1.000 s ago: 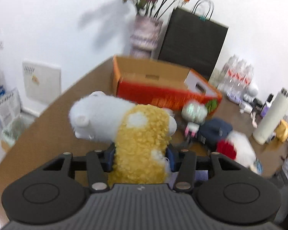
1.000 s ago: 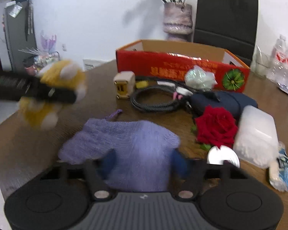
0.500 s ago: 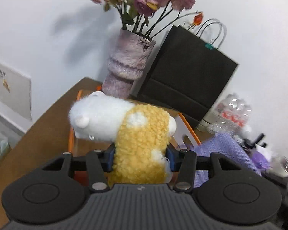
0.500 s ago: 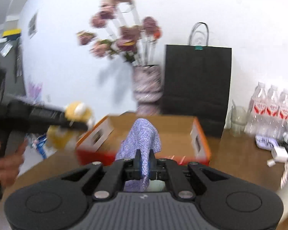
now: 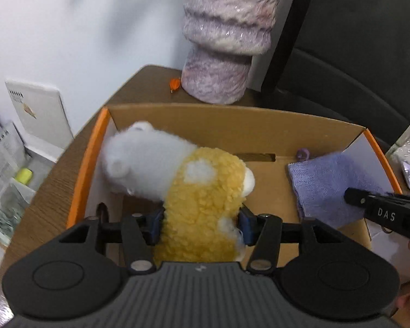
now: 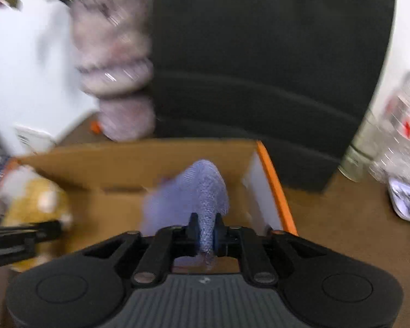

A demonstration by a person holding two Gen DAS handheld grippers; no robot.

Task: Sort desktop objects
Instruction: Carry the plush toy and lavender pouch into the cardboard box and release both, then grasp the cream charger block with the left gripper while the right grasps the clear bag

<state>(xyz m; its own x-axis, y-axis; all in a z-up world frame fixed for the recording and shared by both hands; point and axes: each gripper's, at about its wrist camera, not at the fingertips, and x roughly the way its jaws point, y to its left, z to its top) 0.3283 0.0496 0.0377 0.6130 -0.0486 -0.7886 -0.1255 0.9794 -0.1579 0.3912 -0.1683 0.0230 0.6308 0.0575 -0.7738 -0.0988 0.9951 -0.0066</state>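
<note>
My left gripper (image 5: 199,224) is shut on a yellow and white plush toy (image 5: 194,191) and holds it over the left half of an open cardboard box (image 5: 232,120) with orange rims. My right gripper (image 6: 206,235) is shut on a purple knitted cloth (image 6: 202,191) that hangs into the right half of the same box (image 6: 139,161). In the left wrist view the cloth (image 5: 322,183) rests against the box floor at the right, with the right gripper's finger (image 5: 382,213) on it. The plush toy (image 6: 35,199) shows blurred at the left in the right wrist view.
A pinkish textured vase (image 5: 224,41) and a black paper bag (image 5: 355,54) stand just behind the box. Water bottles (image 6: 401,120) and small packets (image 6: 404,202) lie on the brown table at the right. The table's left edge (image 5: 52,164) drops to floor clutter.
Both grippers moved forward and tilted down over the box. The plush toy and the purple cloth now hang inside the box, the cloth lower than before.
</note>
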